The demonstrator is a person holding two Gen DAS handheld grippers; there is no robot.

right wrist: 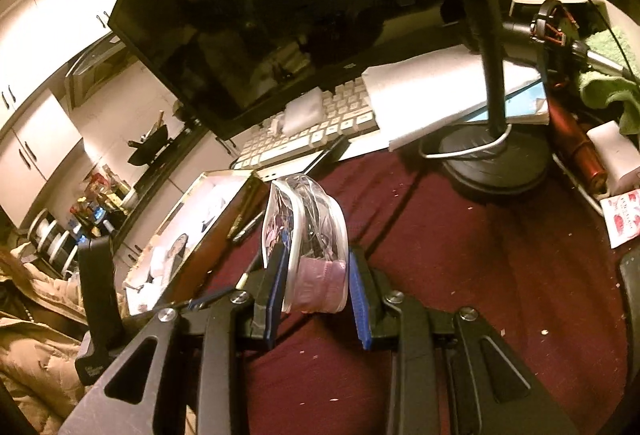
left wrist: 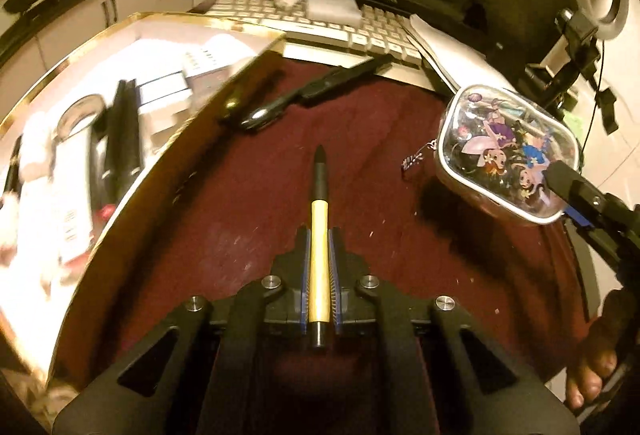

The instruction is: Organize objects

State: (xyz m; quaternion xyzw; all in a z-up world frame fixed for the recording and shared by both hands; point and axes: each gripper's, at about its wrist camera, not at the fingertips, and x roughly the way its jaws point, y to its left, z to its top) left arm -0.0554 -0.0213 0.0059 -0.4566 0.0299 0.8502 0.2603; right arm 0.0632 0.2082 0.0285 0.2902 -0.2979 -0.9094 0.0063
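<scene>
Tools are both carrying loads: the right tool (right wrist: 316,275) is pinching the clear pouch (right wrist: 308,235) off the surface (left wrist: 240,235), and the left tool (left wrist: 319,255) is clamping a yellow pen (left wrist: 319,235). Up-left of it, the gold-rimmed box (left wrist: 224,91) is holding several items, while two dark pens (left wrist: 312,91) (ahead, near the keyboard) are waiting.

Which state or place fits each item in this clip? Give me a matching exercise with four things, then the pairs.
Things:
1. Yellow pen with black tip
2. Clear plastic pouch with cartoon print
3. Gold-rimmed tray of toiletries
4. White computer keyboard

States or places:
A. Lying under the dark monitor, at the back of the maroon cloth
B. Clamped lengthwise in the left tool
C. Standing on the left side of the cloth, tilted
D. Held at one end between the fingers of the right tool

Pairs: 1-B, 2-D, 3-C, 4-A
</scene>
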